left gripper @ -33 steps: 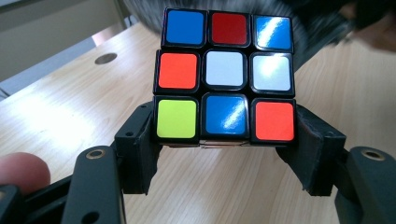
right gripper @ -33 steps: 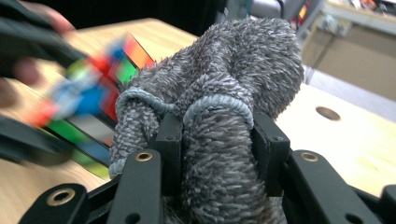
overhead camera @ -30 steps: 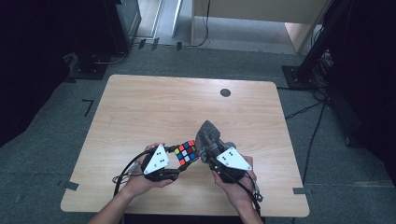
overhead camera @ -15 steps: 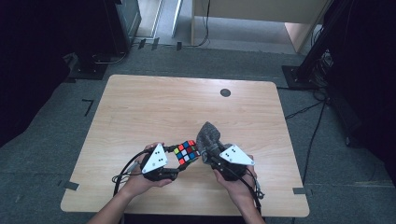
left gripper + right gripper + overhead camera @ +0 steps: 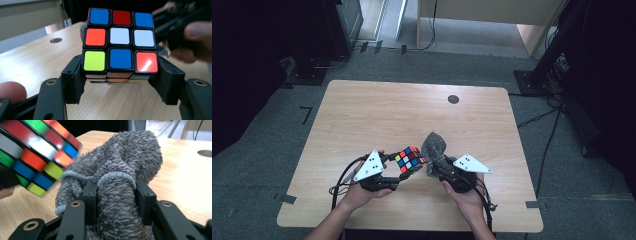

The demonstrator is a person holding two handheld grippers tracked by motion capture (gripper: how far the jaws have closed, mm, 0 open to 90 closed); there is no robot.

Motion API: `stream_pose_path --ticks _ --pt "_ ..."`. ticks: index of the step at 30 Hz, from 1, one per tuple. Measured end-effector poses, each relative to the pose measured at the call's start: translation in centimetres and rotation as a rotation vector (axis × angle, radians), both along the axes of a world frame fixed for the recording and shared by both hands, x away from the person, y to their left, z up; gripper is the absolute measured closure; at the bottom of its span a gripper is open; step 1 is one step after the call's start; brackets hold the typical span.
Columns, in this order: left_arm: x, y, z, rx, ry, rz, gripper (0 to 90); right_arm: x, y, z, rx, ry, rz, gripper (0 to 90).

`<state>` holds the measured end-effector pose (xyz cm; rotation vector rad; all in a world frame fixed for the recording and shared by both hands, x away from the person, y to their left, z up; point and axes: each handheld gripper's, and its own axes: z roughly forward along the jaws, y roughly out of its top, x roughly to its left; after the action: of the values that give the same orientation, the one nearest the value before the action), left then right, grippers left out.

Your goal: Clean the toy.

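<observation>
A scrambled puzzle cube is clamped in the left hand-held gripper and held above the near edge of the desk, while a grey fuzzy cloth is gripped by the right hand-held gripper and brought against the cube's side. Wiping appears underway; most faces are judged yet to be cleaned.

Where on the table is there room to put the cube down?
The table is bare beyond the cube, up to the far edge and the round dark hole, and along both side edges. The near middle is crowded: both grippers, cube and grey cloth.
</observation>
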<state>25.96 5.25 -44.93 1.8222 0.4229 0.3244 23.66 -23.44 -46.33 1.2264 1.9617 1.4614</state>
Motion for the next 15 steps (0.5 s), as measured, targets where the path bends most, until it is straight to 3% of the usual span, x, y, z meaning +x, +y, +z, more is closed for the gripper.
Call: stream_pose_path --ticks 4,8,10,15 --pt "0.2 0.8 0.6 -0.081 0.015 -0.003 34.3 0.1 -0.2 -0.3 0.055 0.026 -0.002 60.3" --pt "0.3 0.8 0.5 -0.097 0.028 0.000 34.3 -0.3 0.8 -0.3 0.172 0.031 0.090 60.6" --pt "0.2 0.8 0.4 -0.101 0.030 -0.002 34.3 -0.6 1.8 -0.4 0.172 0.034 0.135 61.4" --pt "0.3 0.9 0.4 -0.073 0.017 0.014 34.2 -0.7 3.5 -1.5 0.092 0.077 0.266 61.8"
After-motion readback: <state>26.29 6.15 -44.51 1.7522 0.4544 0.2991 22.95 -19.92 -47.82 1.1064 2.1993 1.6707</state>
